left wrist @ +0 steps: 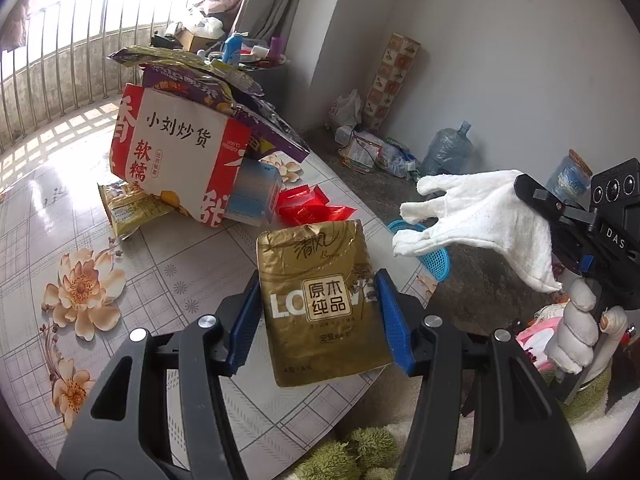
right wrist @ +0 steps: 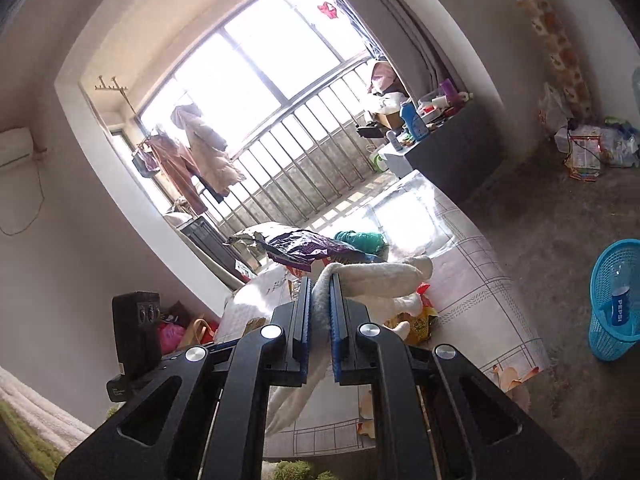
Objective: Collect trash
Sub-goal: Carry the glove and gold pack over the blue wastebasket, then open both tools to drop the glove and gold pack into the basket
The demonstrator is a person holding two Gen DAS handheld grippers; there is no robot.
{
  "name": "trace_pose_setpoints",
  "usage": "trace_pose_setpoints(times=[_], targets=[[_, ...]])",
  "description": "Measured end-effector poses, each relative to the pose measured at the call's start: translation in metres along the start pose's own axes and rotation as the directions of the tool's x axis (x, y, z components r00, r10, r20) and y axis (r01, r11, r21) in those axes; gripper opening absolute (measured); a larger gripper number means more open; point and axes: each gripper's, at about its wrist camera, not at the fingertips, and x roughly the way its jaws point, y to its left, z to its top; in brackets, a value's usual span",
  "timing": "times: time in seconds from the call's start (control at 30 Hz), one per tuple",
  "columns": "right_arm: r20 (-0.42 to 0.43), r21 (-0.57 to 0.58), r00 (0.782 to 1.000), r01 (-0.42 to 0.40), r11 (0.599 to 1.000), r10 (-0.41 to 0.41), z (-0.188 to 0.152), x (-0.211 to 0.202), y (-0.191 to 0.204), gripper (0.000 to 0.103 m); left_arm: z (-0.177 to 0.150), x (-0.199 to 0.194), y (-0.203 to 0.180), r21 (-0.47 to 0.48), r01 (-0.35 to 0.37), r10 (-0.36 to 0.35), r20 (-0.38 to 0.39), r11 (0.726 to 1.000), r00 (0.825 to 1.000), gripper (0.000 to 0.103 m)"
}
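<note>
My left gripper (left wrist: pixel 318 296) is shut on a gold tissue pack (left wrist: pixel 320 304) and holds it above the flowered table (left wrist: pixel 80 208). My right gripper (right wrist: pixel 320 300) is shut on a white cloth glove (right wrist: pixel 372 276); the glove also shows in the left wrist view (left wrist: pixel 480 216), held in the air over the floor to the right of the table. A blue mesh waste basket (right wrist: pixel 614 300) stands on the floor with a Pepsi bottle (right wrist: pixel 620 300) inside; in the left wrist view its rim (left wrist: pixel 436 256) shows under the glove.
On the table lies a heap of trash: a red-and-white paper bag (left wrist: pixel 176 152), purple snack bags (left wrist: pixel 224 88), a yellow snack bag (left wrist: pixel 132 204), a pale blue box (left wrist: pixel 256 192), red wrappers (left wrist: pixel 312 204). Bottles and bags (left wrist: pixel 384 152) lie along the wall.
</note>
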Motion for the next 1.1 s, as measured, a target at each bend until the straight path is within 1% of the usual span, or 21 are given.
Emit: trace_pose_setpoints(times=[0.1,0.2,0.3,0.4,0.43,0.47,0.5,0.53,0.6,0.7,0.73,0.77,0.83,0.87,0.93,0.97,1.0,1.03,1.07,1.1], targets=[[0.068,0.031,0.995,0.070,0.997,-0.072,0.015,-0.024,-0.018,0.009,0.022,0.013,-0.033,0.063,0.086,-0.086,-0.003,0.994,0.996,0.052],[0.139,0.047,0.978,0.151,0.987,-0.156,0.029,-0.048,-0.035,0.009,0.048,0.033,-0.064,0.101,0.164,-0.163,-0.017,0.981,0.987,0.052],[0.198,0.062,0.946,0.248,0.967,-0.256,0.043,-0.067,-0.055,0.009,0.074,0.060,-0.094,0.129,0.215,-0.212,-0.042,0.968,0.976,0.052],[0.220,0.101,0.912,0.333,0.938,-0.347,0.058,-0.080,-0.082,0.009,0.097,0.104,-0.121,0.104,0.262,-0.250,-0.118,0.959,0.961,0.052],[0.217,0.109,0.901,0.360,0.927,-0.375,0.064,-0.080,-0.092,0.009,0.104,0.120,-0.130,0.100,0.264,-0.249,-0.147,0.959,0.957,0.052],[0.209,0.122,0.890,0.387,0.914,-0.404,0.068,-0.081,-0.103,0.009,0.110,0.135,-0.140,0.115,0.271,-0.249,-0.174,0.956,0.953,0.052],[0.194,0.133,0.888,0.398,0.907,-0.418,0.072,-0.080,-0.117,0.009,0.115,0.151,-0.149,0.128,0.280,-0.251,-0.204,0.952,0.946,0.052],[0.177,0.143,0.890,0.399,0.906,-0.420,0.075,-0.078,-0.130,0.009,0.119,0.168,-0.157,0.125,0.287,-0.252,-0.240,0.950,0.938,0.052],[0.137,0.179,0.875,0.438,0.881,-0.464,0.080,-0.074,-0.160,0.009,0.124,0.203,-0.172,0.109,0.295,-0.251,-0.301,0.949,0.920,0.052],[0.086,0.242,0.864,0.466,0.851,-0.497,0.083,-0.063,-0.205,0.009,0.129,0.255,-0.195,0.116,0.284,-0.225,-0.366,0.952,0.903,0.052],[0.073,0.260,0.852,0.485,0.835,-0.518,0.083,-0.060,-0.220,0.009,0.131,0.272,-0.204,0.121,0.283,-0.218,-0.384,0.951,0.897,0.052],[0.057,0.284,0.841,0.503,0.816,-0.538,0.083,-0.056,-0.234,0.009,0.132,0.289,-0.211,0.114,0.280,-0.212,-0.407,0.953,0.888,0.052],[0.031,0.327,0.837,0.508,0.797,-0.546,0.084,-0.050,-0.262,0.009,0.133,0.322,-0.224,0.085,0.283,-0.217,-0.451,0.955,0.866,0.053],[0.016,0.353,0.830,0.518,0.779,-0.558,0.085,-0.048,-0.275,0.009,0.135,0.337,-0.230,0.090,0.284,-0.210,-0.473,0.955,0.856,0.053],[-0.011,0.390,0.825,0.524,0.757,-0.566,0.085,-0.043,-0.303,0.009,0.137,0.367,-0.240,0.103,0.267,-0.182,-0.499,0.958,0.847,0.053],[-0.026,0.408,0.812,0.541,0.735,-0.583,0.086,-0.040,-0.317,0.009,0.138,0.380,-0.245,0.107,0.262,-0.174,-0.508,0.959,0.843,0.053],[-0.048,0.425,0.805,0.553,0.717,-0.592,0.087,-0.036,-0.331,0.009,0.140,0.393,-0.249,0.108,0.259,-0.168,-0.516,0.960,0.840,0.053],[-0.068,0.440,0.803,0.557,0.705,-0.592,0.087,-0.032,-0.346,0.010,0.142,0.407,-0.253,0.108,0.253,-0.162,-0.522,0.961,0.838,0.053],[-0.085,0.459,0.795,0.566,0.685,-0.601,0.086,-0.029,-0.361,0.011,0.141,0.419,-0.257,0.111,0.252,-0.158,-0.527,0.961,0.835,0.053],[-0.104,0.476,0.783,0.581,0.660,-0.614,0.082,-0.027,-0.373,0.012,0.141,0.431,-0.262,0.116,0.261,-0.161,-0.537,0.958,0.828,0.056]])
